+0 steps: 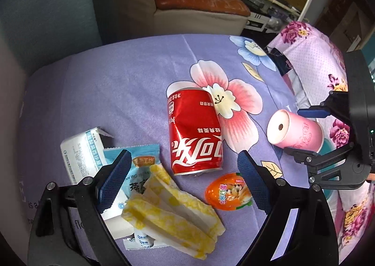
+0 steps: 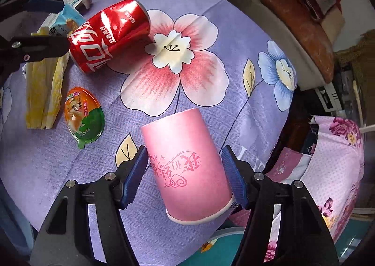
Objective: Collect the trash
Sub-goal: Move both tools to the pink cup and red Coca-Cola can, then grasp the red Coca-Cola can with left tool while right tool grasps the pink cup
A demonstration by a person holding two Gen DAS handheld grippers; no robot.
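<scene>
One light, easily crushed pink paper cup (image 2: 187,165), lying sideways near the purple flowered cloth's (image 2: 199,3) right edge, straddled mid-wall by the unclenched right gripper (image 2: 185,177); left gripper (image 1: 182,184) released.

Wide bare stretch of purple cloth (image 1: 112,83) beyond red can (image 1: 194,132): free passage there. Near my left gripper (image 1: 182,179), crowded: yellow wrapper (image 1: 173,209), blue packet (image 1: 140,167), white box (image 1: 82,153) bunched together, orange egg pack (image 1: 228,192) just beside right finger. Narrow lane between can and pink cup (image 1: 295,132). My right gripper (image 2: 185,177) straddles cup (image 2: 187,162), left pad touching or nearly so, slim gap at right pad. Floral bag (image 2: 335,160) blocks right side, close to cup rim.
</scene>
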